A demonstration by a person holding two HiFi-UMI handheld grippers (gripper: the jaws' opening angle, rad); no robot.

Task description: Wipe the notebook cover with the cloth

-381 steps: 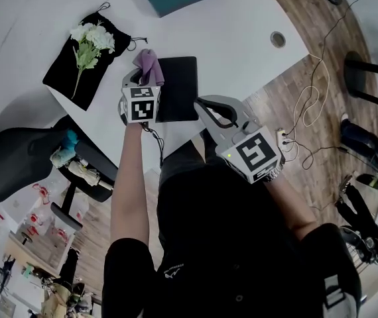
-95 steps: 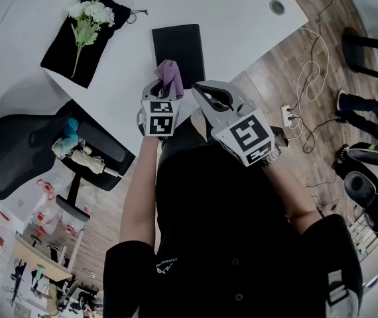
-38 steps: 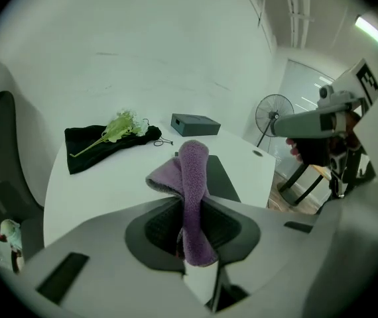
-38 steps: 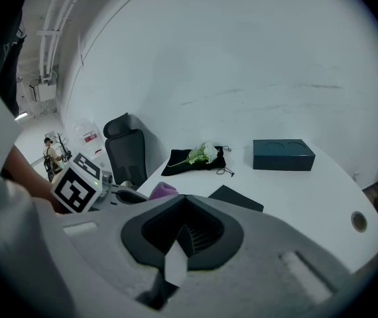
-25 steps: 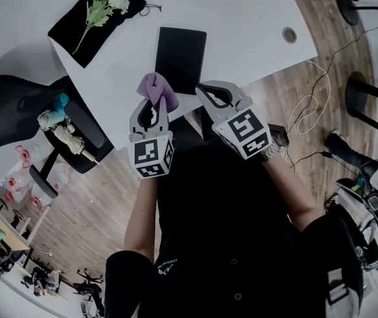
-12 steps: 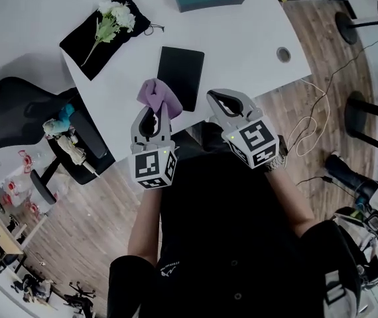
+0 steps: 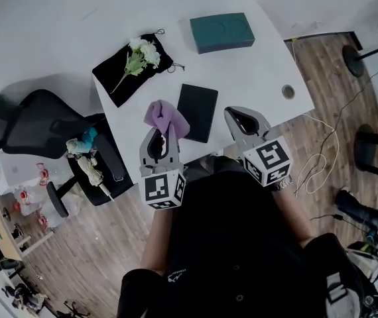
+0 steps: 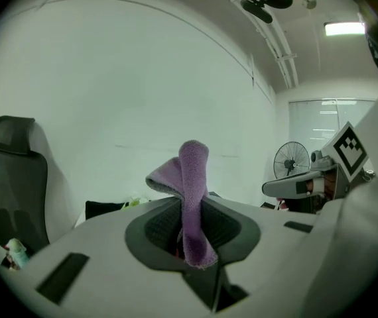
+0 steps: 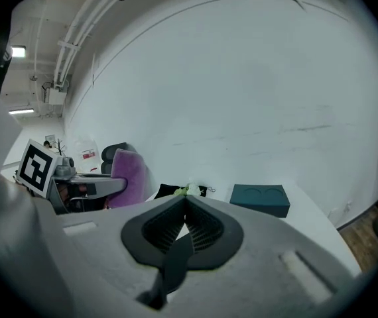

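Observation:
A black notebook (image 7: pixel 199 111) lies flat on the white table (image 7: pixel 249 71), near its front edge. My left gripper (image 7: pixel 163 138) is shut on a purple cloth (image 7: pixel 164 118), which sticks up out of the jaws (image 8: pixel 192 191). It hangs in the air short of the table, left of the notebook. My right gripper (image 7: pixel 237 114) hovers to the notebook's right, shut with nothing in it (image 9: pixel 186 201). Both are held up close to my body, clear of the notebook. The cloth (image 9: pixel 128 177) also shows in the right gripper view.
A teal box (image 7: pixel 221 32) sits at the table's far side. A black pouch (image 7: pixel 119 78) with white flowers (image 7: pixel 142 53) lies at far left. A cable hole (image 7: pixel 288 91) is at the right. A black office chair (image 7: pixel 33 121) stands left of the table, above wooden floor.
Both grippers have drawn back from the notebook toward my body and the table now looks farther off. The cloth stays in the left gripper. The notebook has not moved.

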